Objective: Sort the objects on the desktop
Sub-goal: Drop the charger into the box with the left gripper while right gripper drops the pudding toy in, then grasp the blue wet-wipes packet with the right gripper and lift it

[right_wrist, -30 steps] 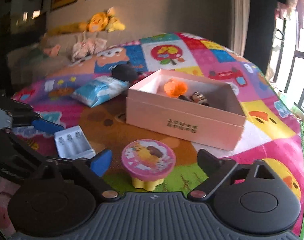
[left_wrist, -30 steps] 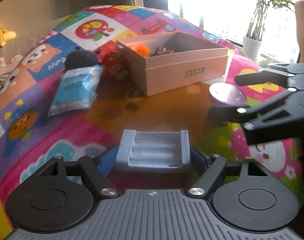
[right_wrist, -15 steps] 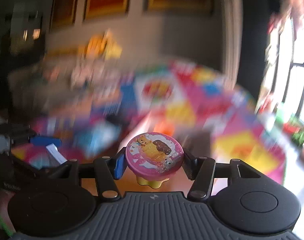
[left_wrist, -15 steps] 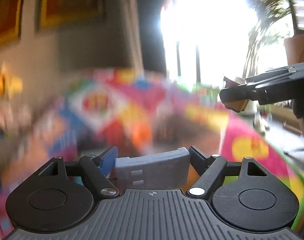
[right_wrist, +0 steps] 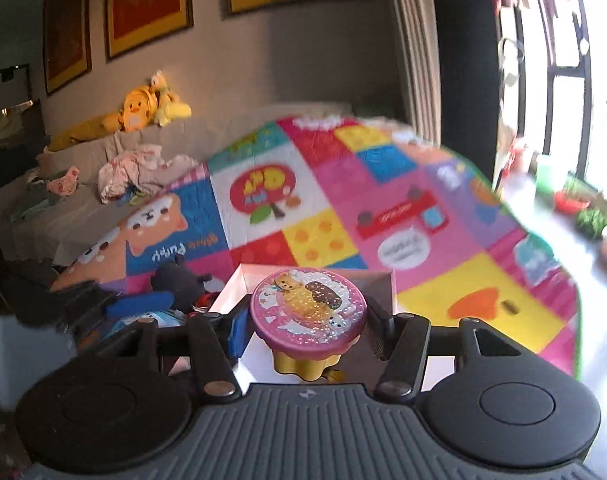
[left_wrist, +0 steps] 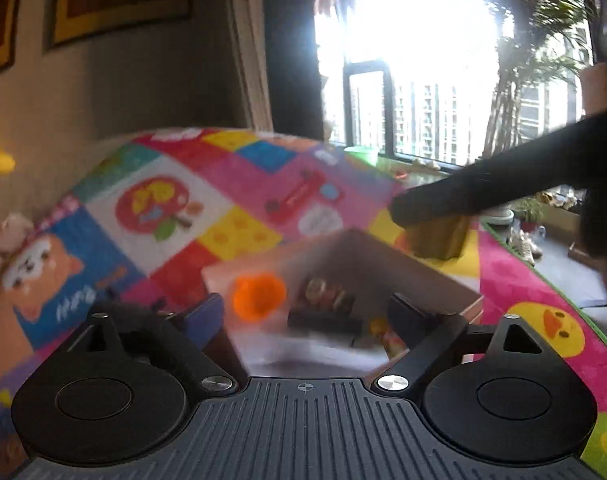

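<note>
- We count one pale cardboard box [left_wrist: 431, 280] on the patchwork play mat [right_wrist: 323, 240], two items blurred inside it: one orange round toy [left_wrist: 258, 297], one dark striped toy [left_wrist: 323, 298].
- Our left gripper [left_wrist: 307, 312] hangs over the box's open top, jaws now apart; the grey battery holder has gone from them.
- Our right gripper [right_wrist: 307, 326] stays clamped on one pink-lidded round toy with yellow base [right_wrist: 308, 312], now above the box rim.

Pink glitter lid [right_wrist: 308, 309] with bear picture on yellow base; orange toy [left_wrist: 258, 298]; mat [right_wrist: 315, 240] of many-coloured cartoon squares.

Window [left_wrist: 419, 60] glare, perhaps motion blur.
</note>
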`<move>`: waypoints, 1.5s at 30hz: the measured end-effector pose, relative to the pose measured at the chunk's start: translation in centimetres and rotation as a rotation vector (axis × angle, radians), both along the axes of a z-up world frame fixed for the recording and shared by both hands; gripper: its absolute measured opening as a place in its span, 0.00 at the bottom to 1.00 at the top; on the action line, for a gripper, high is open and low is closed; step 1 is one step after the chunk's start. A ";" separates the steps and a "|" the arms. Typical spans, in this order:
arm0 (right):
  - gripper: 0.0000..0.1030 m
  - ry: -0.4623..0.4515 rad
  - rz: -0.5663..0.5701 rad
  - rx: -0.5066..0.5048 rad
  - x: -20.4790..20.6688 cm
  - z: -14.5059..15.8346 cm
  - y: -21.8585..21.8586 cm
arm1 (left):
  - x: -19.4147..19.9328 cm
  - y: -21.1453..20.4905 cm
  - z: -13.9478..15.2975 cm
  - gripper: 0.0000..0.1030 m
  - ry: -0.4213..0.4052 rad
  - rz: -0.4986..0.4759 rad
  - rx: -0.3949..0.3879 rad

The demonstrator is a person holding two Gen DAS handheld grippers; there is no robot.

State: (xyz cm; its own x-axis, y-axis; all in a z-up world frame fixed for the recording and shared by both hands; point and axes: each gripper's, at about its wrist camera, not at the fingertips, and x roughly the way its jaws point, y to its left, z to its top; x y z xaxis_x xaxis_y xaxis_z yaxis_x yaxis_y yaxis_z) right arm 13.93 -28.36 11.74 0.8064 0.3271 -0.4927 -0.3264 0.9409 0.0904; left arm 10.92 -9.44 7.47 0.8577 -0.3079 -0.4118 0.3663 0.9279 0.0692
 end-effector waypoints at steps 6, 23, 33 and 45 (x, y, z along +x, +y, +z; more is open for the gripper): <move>0.76 -0.038 -0.037 0.015 -0.1 -1.7 -0.5 | -4.0 5.2 -2.5 0.96 0.060 0.102 -0.036; 0.67 -0.016 0.179 -0.190 -1.1 -3.7 10.4 | -7.1 13.1 -6.6 0.97 0.202 0.405 -0.078; 0.79 0.359 0.245 -0.080 6.1 -6.3 22.0 | -7.4 14.5 -6.9 0.97 0.207 0.430 -0.186; 0.48 0.384 0.245 -0.083 5.3 -7.6 24.4 | -7.9 14.3 -6.8 0.98 0.193 0.395 -0.199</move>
